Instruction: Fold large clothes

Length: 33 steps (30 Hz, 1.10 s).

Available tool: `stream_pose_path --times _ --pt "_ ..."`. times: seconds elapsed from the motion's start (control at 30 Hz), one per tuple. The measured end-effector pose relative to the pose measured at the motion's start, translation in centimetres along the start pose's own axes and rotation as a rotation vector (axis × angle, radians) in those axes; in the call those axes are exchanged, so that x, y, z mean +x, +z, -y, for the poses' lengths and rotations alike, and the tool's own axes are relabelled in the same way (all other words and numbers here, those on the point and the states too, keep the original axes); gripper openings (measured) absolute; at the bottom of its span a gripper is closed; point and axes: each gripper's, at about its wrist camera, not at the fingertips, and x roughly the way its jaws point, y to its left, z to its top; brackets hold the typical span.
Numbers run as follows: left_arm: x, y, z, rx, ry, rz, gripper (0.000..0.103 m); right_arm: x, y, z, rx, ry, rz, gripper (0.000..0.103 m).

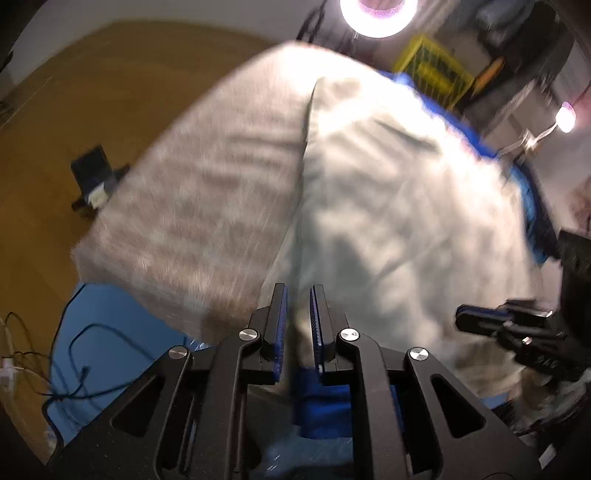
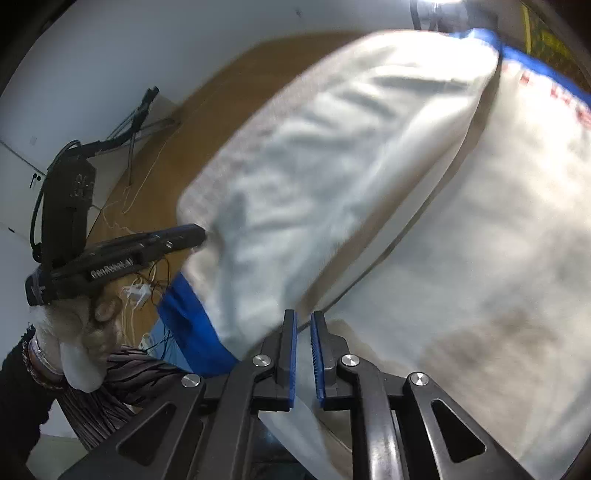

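Over a blue-covered counter (image 1: 110, 314), a large pale-grey garment (image 1: 369, 184) is seen lifted and spread across most of both wrist views, its fabric blurred. In the left wrist view, the left tongs (image 1: 298, 317) are nearly pressed together, with a fold of the garment's near edge pinched between the blue pads. The right tongs (image 1: 480, 319) are visible at the right of that view, reaching into the same edge of cloth. In the right wrist view, the right tongs (image 2: 303, 347) are likewise drawn almost together, a thin hem of the garment (image 2: 332, 184) caught between the pads, while the left tongs (image 2: 184, 236) are seen at the left, tips against the cloth's far edge. A blue trim is shown along the garment's border, and red marks, too blurred to be read, are seen near the upper right. A gloved hand (image 2: 77, 343) is seen gripping the left tool's handle. Wooden floor (image 1: 74, 110), loose cables (image 1: 74, 354) and a bright ring lamp (image 1: 378, 14) are seen beyond the counter.
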Motion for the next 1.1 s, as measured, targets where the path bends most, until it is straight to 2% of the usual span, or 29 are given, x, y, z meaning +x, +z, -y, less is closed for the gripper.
stream_pose_path --times 0.07,0.13,0.23,0.37,0.43,0.5,0.6,0.73,0.83,0.93,0.97,1.0,1.03,1.1 --pt "-0.4 0.5 0.6 0.029 -0.011 0.024 0.011 -1.4 0.2 -0.5 -0.034 -0.002 0.07 0.018" --pt "0.6 0.7 1.1 0.051 -0.02 -0.005 0.011 -2.0 0.4 -0.8 -0.047 0.02 0.112 0.023" --pt "2.2 0.3 1.2 0.059 0.019 -0.042 0.011 -0.9 0.6 -0.9 -0.042 0.067 0.096 0.024" --pt "2.2 -0.1 -0.9 0.012 0.045 -0.042 0.013 1.8 0.5 -0.6 -0.059 0.002 0.052 0.024" --pt "1.7 -0.3 -2.1 -0.02 0.051 -0.021 0.039 3.3 0.2 0.0 -0.048 -0.005 0.021 0.024" --pt "1.6 -0.5 -3.5 -0.07 0.038 -0.017 0.044 3.7 0.0 0.3 -0.034 0.0 0.023 0.025" --pt "2.4 -0.6 -4.5 -0.119 -0.029 -0.071 0.044 2.8 0.5 0.1 -0.021 0.014 0.01 0.029" --pt "3.0 -1.1 -4.9 -0.143 -0.094 -0.108 0.047 -1.1 1.7 -0.1 0.007 0.043 0.1 0.052" --pt "2.9 -1.6 -6.0 -0.199 -0.13 -0.115 0.047 -3.2 3.9 0.0 0.028 0.05 0.131 0.052" --pt "2.6 -1.9 -6.5 -0.242 -0.155 -0.113 0.047 -3.1 7.0 -0.7 -0.005 -0.022 0.14 0.037" --pt "2.5 -2.0 -6.3 -0.243 -0.158 -0.112 0.047 -2.5 8.0 -0.9 -0.01 -0.026 0.136 0.036" --pt "2.6 -2.0 -6.4 -0.244 -0.159 -0.111 0.045 -1.6 9.2 -0.9 -0.005 -0.02 0.129 0.036" --pt "2.6 -1.9 -6.4 -0.253 -0.184 -0.111 0.033 -0.9 9.7 -0.7 -0.001 -0.018 0.121 0.036" --pt "2.7 -1.9 -6.6 -0.272 -0.207 -0.113 0.027 2.3 11.5 -0.8 0.009 -0.03 0.078 0.036"
